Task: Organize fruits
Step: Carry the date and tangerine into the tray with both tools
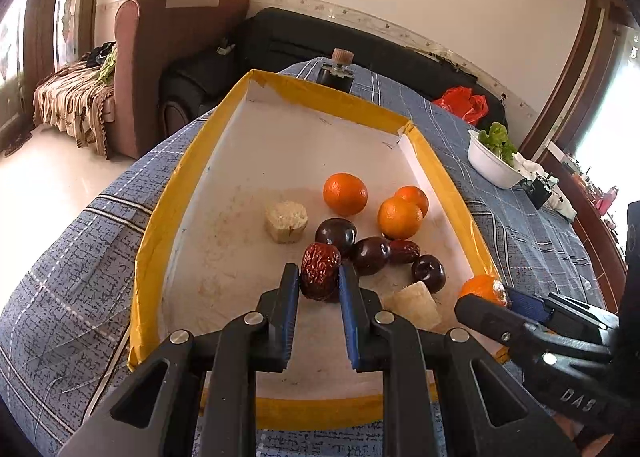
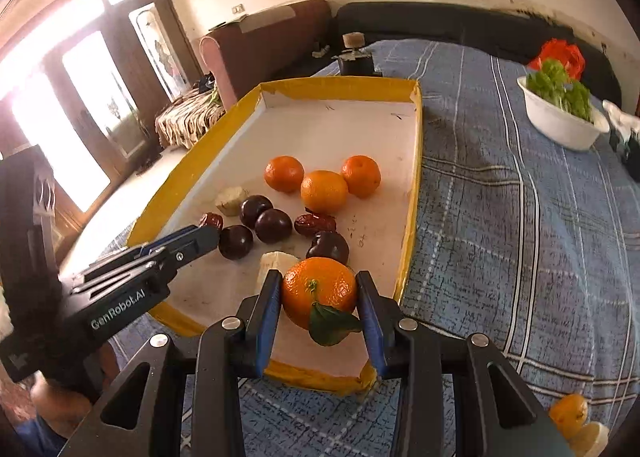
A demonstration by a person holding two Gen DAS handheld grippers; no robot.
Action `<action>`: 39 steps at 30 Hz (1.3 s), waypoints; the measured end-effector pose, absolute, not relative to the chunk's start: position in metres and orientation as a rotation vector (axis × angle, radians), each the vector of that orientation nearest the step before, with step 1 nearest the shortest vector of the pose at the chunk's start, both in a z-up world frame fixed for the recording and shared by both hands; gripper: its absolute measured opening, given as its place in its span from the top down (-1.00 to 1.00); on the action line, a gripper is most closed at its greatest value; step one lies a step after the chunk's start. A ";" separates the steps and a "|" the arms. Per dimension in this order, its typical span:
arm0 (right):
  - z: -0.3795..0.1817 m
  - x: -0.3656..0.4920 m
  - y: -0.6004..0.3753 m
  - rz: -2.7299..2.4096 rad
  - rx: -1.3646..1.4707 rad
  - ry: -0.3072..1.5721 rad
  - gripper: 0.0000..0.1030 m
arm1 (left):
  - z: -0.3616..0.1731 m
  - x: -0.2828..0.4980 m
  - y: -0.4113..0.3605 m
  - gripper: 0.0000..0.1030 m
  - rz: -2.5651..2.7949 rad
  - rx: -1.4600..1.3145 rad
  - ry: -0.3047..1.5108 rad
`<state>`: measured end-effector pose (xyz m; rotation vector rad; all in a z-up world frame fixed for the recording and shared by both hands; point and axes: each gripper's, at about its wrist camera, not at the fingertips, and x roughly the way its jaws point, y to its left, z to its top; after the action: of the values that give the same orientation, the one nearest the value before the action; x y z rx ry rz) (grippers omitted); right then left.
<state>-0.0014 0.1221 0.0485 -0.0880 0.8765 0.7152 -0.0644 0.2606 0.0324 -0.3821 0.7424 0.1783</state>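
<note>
A white tray with a yellow rim (image 1: 192, 173) (image 2: 412, 193) lies on the blue checked cloth. It holds three oranges (image 1: 345, 194) (image 2: 324, 190), several dark plums (image 1: 335, 234) (image 2: 273, 226), dates (image 1: 404, 251) (image 2: 315, 224) and pale cut pieces (image 1: 286, 221). My left gripper (image 1: 319, 277) is shut on a wrinkled red date (image 1: 319, 271) just above the tray floor. My right gripper (image 2: 319, 289) is shut on an orange with a green leaf (image 2: 319, 291) at the tray's near right corner; it also shows in the left wrist view (image 1: 482, 289).
A white bowl of greens (image 2: 560, 121) (image 1: 492, 165) stands on the cloth to the right. A small dark stand with a cork knob (image 2: 354, 55) sits behind the tray. More fruit pieces (image 2: 576, 421) lie at the near right. Sofas stand beyond the table.
</note>
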 end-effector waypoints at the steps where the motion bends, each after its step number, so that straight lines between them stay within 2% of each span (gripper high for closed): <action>1: 0.048 -0.003 0.123 0.716 -0.095 0.870 0.19 | 0.032 -0.064 0.261 0.62 0.179 -0.383 0.744; 39: 0.044 -0.016 0.129 0.727 -0.134 0.833 0.17 | 0.029 -0.062 0.261 0.62 0.185 -0.387 0.746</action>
<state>-0.0162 0.1288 0.0436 -0.1342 0.8329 0.7271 -0.0618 0.2613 0.0293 -0.3871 0.7460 0.1850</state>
